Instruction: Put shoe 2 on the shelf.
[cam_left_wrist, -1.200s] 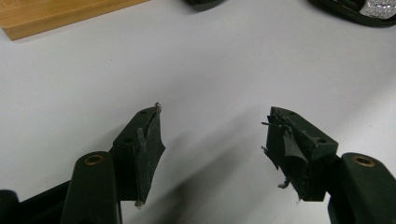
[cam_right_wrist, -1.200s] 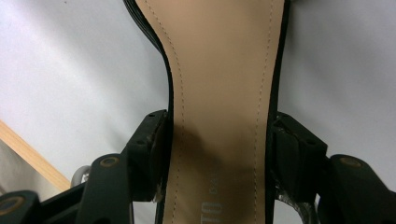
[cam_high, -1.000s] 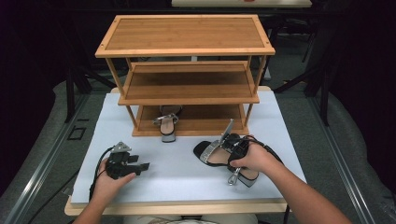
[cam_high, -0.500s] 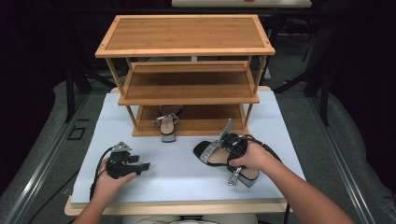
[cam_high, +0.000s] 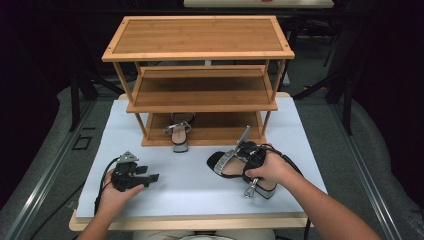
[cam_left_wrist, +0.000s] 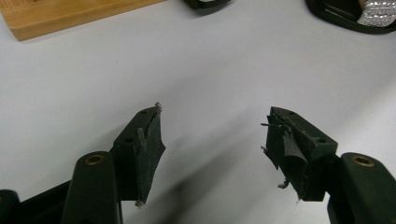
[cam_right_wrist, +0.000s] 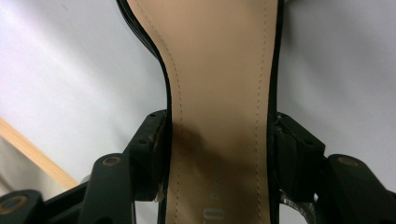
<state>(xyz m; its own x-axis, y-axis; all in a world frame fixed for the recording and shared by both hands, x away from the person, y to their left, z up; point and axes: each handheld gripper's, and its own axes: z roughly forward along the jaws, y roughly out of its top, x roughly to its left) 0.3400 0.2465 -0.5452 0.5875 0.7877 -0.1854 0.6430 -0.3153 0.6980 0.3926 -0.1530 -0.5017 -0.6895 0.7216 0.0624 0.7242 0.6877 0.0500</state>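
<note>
- The right gripper (cam_high: 240, 159) is closed on the narrow middle of a shoe (cam_high: 235, 167), one jaw on each side.
- That shoe lies on the white counter (cam_high: 190, 180), in front of the wooden shelf (cam_high: 200, 95).
- The left gripper (cam_high: 148, 173) is wide open and holds nothing.
- Another shoe (cam_high: 179, 132) sits on the bottom shelf.

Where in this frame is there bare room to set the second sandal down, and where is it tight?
Free: the top shelf, the middle shelf, and the bottom shelf right of the stored sandal. The white board is bare between the left gripper and the held sandal. Crowded: around the right gripper.
</note>
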